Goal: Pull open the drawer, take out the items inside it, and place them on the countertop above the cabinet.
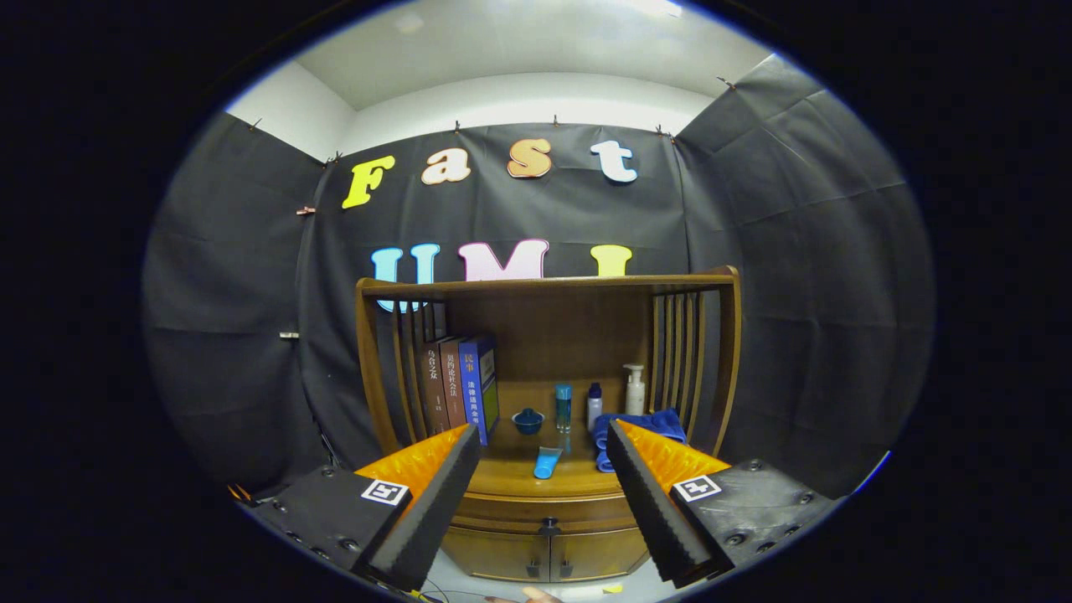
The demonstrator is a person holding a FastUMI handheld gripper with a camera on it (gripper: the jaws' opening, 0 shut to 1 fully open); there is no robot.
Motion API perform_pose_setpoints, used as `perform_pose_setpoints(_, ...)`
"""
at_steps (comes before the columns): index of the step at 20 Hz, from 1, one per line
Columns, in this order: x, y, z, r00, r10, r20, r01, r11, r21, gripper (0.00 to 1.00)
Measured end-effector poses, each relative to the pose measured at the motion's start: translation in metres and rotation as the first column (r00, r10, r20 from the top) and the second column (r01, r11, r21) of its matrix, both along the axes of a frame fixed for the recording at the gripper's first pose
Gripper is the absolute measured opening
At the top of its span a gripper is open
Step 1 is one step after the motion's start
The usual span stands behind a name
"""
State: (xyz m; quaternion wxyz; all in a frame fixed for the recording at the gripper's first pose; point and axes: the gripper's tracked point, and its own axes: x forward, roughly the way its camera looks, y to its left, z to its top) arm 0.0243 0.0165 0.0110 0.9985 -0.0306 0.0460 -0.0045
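Our gripper [544,440] is wide open, holding nothing. We think the stiff drawer [546,509] pulls by its small knob [548,527].

Booth was draped in black cloth [796,251] on three sides, pinned along the top edge with small clips. White wall [536,96] showed above the cloth, white ceiling [502,42] over that, with a bright light patch at 12 o'clock. A wooden cabinet [548,502] with a slatted hutch stood against the back cloth at 6 o'clock. A pale floor strip [452,582] lay at its base.
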Motion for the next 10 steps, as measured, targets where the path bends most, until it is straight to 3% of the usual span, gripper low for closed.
perform_pose_setpoints(10, -0.0032, -0.005, 0.0007, 1.0, -0.002, 0.002, 0.002, 1.0, 0.009, 0.99)
